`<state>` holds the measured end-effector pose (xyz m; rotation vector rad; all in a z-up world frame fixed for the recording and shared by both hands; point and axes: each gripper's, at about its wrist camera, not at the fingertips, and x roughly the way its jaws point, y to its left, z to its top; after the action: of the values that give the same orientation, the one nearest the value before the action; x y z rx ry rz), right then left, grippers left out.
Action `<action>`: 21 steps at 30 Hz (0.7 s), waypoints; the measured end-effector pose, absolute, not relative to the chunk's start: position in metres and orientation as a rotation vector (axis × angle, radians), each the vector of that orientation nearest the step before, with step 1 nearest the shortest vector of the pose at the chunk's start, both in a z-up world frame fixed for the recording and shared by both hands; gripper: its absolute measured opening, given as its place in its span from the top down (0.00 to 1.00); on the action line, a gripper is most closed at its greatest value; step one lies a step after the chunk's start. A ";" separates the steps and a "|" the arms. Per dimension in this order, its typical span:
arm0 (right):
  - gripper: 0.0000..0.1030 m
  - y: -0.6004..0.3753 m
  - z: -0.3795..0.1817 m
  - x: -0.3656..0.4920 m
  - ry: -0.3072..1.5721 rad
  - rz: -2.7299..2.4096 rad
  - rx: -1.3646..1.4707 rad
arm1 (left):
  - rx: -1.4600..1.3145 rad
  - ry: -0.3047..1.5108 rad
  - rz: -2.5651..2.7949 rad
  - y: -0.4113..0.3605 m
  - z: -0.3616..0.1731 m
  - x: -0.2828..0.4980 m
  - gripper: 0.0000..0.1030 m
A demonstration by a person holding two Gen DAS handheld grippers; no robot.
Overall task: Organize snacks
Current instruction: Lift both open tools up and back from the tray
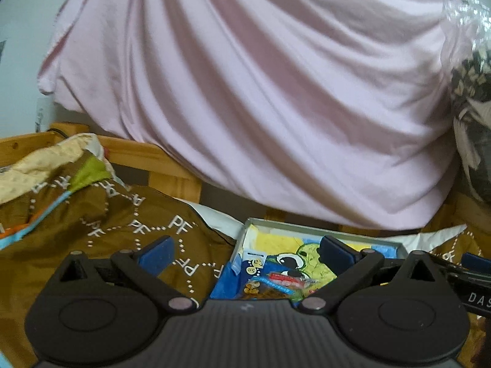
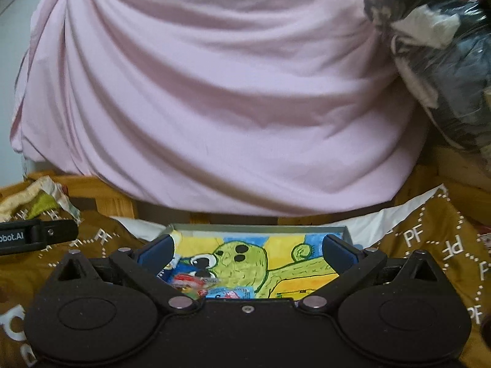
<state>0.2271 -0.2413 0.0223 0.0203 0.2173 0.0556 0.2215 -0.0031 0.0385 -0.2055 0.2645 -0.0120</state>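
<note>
Right gripper: black body nearest the lens, blue-padded fingers spread wide, jaws released and grasping nothing; it hangs directly above the shallow box.
Left gripper: same build, jaws likewise released and empty; its left finger lies over the brown cloth, its right finger over the box's left part; part of the right gripper shows at the right edge of the left wrist view, close beside it.
Snack packets: small wrapped items, one red and silvery, one light blue with red print; they lie inside the box, toward its near left part, just beside one another; in the left wrist view a brown-and-orange packet lies with them; exact count cannot be told, the gripper bodies hide the near edge.
Shallow box: grey rim, floor covered by a bright cartoon print, a green figure on yellow and blue; it sits flat on the brown cloth.
Brown cloth: printed with white dotted lines and the letters "PF"; rumpled, spread to both sides of the box, with white fabric showing just behind the box.
Wooden frame: pale timber, behind the cloth.
Pink sheet: bulging, creased, fills the upper field in both views.
Clear plastic bag: dark patterned contents, upper right, touching the pink sheet.
</note>
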 end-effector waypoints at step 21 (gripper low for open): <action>0.01 -0.242 0.038 0.086 0.209 0.057 0.052 | -0.153 0.255 0.035 0.014 0.041 0.078 0.00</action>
<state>0.0860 -0.2419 0.0382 0.0517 0.2090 0.0570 0.0781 0.0144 0.0414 -0.1530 0.2552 0.0345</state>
